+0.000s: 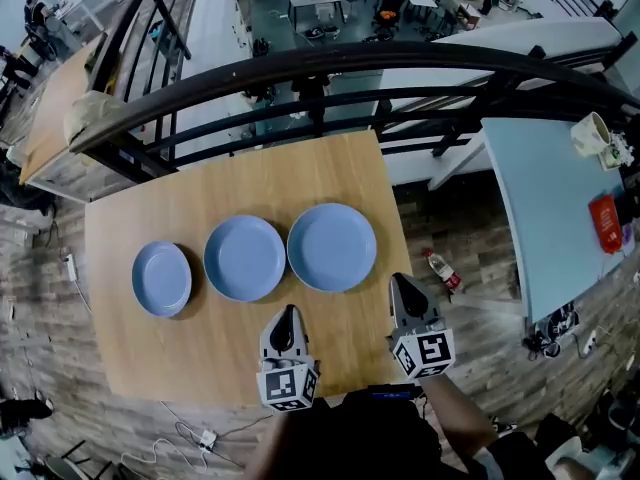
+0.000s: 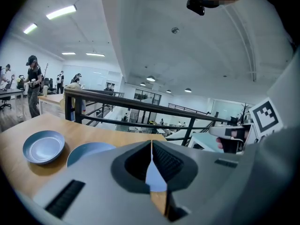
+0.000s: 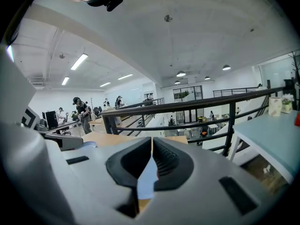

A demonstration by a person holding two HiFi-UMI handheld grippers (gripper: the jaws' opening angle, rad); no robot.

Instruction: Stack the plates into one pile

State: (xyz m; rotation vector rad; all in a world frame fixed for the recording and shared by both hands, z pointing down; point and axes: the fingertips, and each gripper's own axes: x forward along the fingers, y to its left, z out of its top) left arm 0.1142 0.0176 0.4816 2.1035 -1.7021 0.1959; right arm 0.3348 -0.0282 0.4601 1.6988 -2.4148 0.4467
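Jaws closed tight and empty, the left gripper (image 1: 288,316) and right gripper (image 1: 402,286) hovered over the near edge of the wooden table (image 1: 150,358); just beyond lay three blue plates in a row, the small plate (image 1: 162,278) at left, the middle plate (image 1: 245,257) and the right plate (image 1: 332,247) side by side; likely stiff, smooth and breakable, each would best be pinched at its near rim.

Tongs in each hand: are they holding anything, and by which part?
Nothing is held: the left tongs and right tongs are shut and empty, short of the plates.
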